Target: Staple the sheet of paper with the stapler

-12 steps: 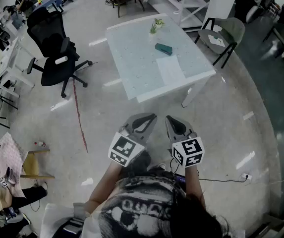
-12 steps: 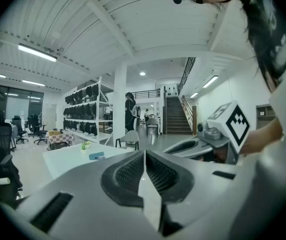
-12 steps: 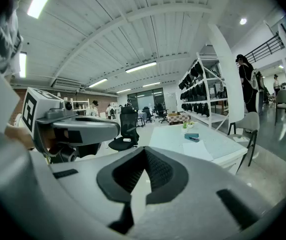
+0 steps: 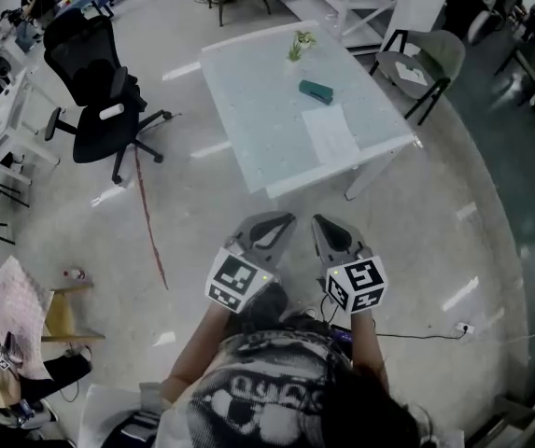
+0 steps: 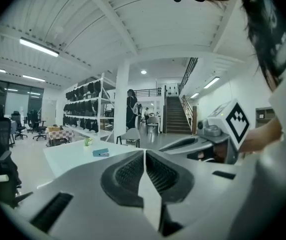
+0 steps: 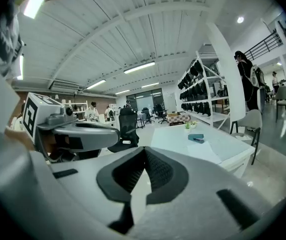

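— Has anything shifted just now?

— Barely. Seen from the head view, the table [image 4: 248, 110] has slid a touch to the right and the black office chair [image 4: 94, 73] has drifted further off to the far left. Both tools stay put in front of the person.

— What are the tools doing?

— The left gripper [image 4: 284, 218] has its jaws pressed together with nothing between them. The right gripper [image 4: 317, 220] is the same: closed and empty. They sit side by side over the floor [image 4: 416, 250], well short of the table, pointing toward it.

— And the stapling things?

— The sheet of paper [image 4: 330, 133] lies flat on the table's right side, toward the near corner. The stapler [image 4: 316, 92] sits just beyond the sheet's far edge, not on it. A small plant [image 4: 297, 45] stands at the table's far edge, and a grey chair [image 4: 426, 63] is off to the right.
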Tool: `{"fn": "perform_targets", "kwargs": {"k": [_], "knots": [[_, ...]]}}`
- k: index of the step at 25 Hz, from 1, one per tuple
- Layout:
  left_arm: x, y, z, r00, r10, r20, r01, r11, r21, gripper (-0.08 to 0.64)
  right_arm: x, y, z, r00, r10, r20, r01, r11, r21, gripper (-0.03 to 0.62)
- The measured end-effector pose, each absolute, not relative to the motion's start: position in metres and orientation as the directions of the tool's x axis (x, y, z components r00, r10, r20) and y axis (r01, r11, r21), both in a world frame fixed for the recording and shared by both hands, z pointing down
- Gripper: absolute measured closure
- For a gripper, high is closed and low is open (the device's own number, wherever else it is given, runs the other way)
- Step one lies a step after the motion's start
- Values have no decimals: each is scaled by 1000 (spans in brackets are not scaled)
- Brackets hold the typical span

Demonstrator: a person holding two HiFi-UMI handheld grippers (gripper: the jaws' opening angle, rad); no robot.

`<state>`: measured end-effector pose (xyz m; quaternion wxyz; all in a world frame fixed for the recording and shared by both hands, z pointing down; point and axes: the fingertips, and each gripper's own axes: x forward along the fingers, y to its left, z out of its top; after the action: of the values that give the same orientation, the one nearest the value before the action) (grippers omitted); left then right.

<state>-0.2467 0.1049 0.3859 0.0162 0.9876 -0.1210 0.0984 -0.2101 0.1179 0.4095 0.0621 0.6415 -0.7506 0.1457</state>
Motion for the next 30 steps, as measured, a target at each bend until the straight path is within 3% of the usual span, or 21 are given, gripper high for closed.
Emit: {"fn": "perform_targets", "kwargs": {"k": [14, 23, 30], "knots": [[-255, 58, 410, 965, -168, 203, -181, -982, 51, 551, -206, 88, 440, -68, -934, 350, -988, 14, -153, 580], [-208, 43, 418, 965, -135, 223, -154, -985, 71, 551, -157, 75, 454, -42, -919, 392, -984, -30, -176, 574], [-151, 14, 428, 942, -216, 256, -239, -969, 60, 551, -86, 43, 465, -105, -916, 386, -980, 29, -198, 572]]}}
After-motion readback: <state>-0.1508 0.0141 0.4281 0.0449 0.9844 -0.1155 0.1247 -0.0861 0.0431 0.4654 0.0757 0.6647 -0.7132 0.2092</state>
